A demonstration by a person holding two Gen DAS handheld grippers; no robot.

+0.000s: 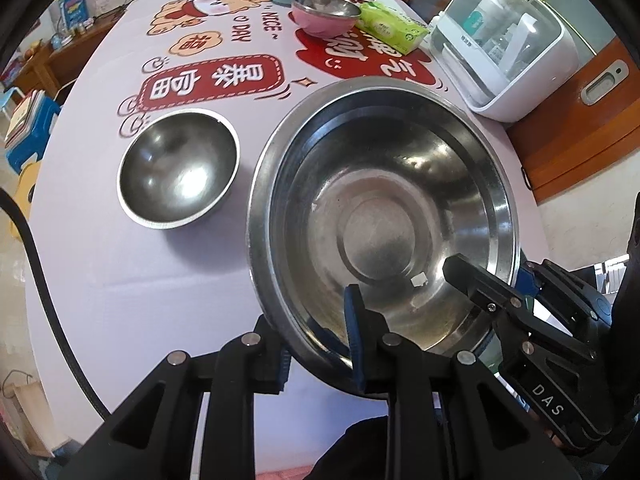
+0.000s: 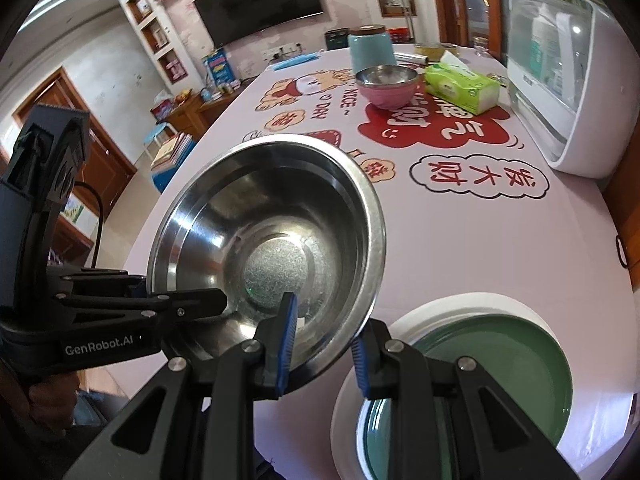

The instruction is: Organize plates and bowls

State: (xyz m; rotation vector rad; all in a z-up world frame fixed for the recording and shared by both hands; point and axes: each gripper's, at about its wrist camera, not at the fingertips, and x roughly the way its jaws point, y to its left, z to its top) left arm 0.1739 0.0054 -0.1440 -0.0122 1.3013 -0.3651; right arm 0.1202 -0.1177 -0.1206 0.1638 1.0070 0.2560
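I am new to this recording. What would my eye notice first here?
First, the large steel bowl, gripped at its near rim by both the left gripper and the right gripper. Then the smaller steel bowl to its left, and the green plate on a white plate.

My big steel bowl (image 1: 384, 216) hides the desk (image 1: 120, 300) under it, so can't tell if it's touching or lifted, and its near rim is lost behind my gripper fingers (image 1: 354, 332). Green plate (image 2: 500, 364) on the white plate (image 2: 472, 304) runs off the btm edge in the right view, partly behind my right gripper (image 2: 326, 354). Items in the white box w/ clear cover (image 1: 516, 44) too blurred to ID.
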